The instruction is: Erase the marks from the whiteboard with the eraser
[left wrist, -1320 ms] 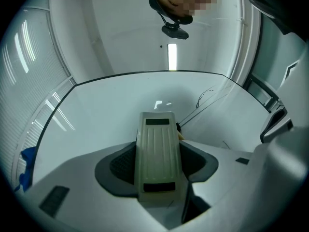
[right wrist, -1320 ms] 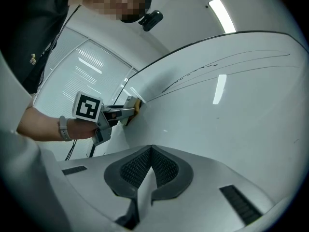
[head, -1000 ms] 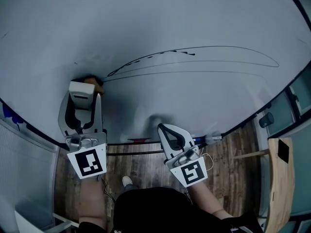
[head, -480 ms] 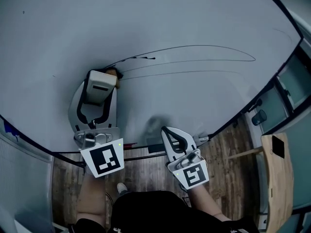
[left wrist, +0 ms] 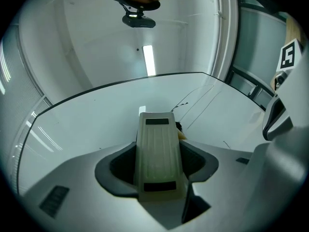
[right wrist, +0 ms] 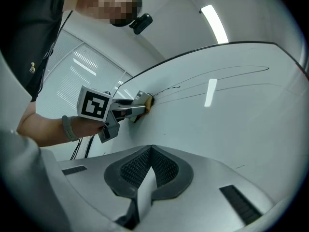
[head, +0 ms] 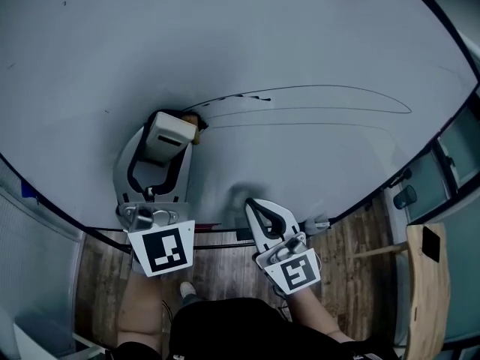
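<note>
Eraser (head: 171, 132), clamped in the left gripper (left wrist: 159, 146), presses the whiteboard (head: 262, 36) at the left end of thin marker lines (head: 322, 90), mid-frame. Right gripper (head: 256, 207) sits at lower centre, jaws closed, empty.

Whiteboard (head: 300, 36): thin black curved lines (head: 330, 88) across it; eraser (head: 171, 132) I hold pressed at their left end.

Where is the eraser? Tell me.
Head view, left: eraser clamped in the left gripper, pressed on the whiteboard at the left end of the marker lines.
</note>
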Motion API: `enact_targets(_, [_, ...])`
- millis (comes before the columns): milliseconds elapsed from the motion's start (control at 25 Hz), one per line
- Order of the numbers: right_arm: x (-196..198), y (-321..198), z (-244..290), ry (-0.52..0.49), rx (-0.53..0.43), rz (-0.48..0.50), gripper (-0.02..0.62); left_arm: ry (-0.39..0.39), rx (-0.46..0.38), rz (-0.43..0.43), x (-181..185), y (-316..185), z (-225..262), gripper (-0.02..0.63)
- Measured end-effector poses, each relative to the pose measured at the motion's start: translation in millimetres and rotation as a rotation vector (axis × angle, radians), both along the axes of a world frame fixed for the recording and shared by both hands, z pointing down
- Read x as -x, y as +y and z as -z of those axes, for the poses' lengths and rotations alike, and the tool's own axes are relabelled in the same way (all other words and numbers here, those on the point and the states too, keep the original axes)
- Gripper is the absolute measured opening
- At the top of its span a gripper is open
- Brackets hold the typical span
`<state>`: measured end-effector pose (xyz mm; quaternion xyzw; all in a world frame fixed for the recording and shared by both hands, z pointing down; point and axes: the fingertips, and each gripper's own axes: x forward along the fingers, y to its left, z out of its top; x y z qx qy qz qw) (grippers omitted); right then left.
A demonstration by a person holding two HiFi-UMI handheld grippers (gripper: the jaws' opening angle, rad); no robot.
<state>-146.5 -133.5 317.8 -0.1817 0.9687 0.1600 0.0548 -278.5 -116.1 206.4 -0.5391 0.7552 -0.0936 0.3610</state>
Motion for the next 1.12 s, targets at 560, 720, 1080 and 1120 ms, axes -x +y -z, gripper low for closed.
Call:
enact_targets(560, [46, 13, 3, -0.005, 0.013, 0.176, 0.026, -0.089, 0.163, 0.035, 19, 7, -13, 0.265])
enact_targets(720, [50, 14, 0, -0.009, 0.015, 0.189, 0.026, -0.123, 0.236, 0.057, 19, 4, -13, 0.265])
enact_targets(1080, [27, 2, 4, -0.034, 0.031, 0.17, 0.026, -0.138, 0.292, 0.093, 5, -5, 11, 0.265])
enact_targets(1120, [24, 0, 5, -0.041, 0.033, 0.167, 0.026, -0.145, 0.292, 0.093, 2, -6, 15, 0.264])
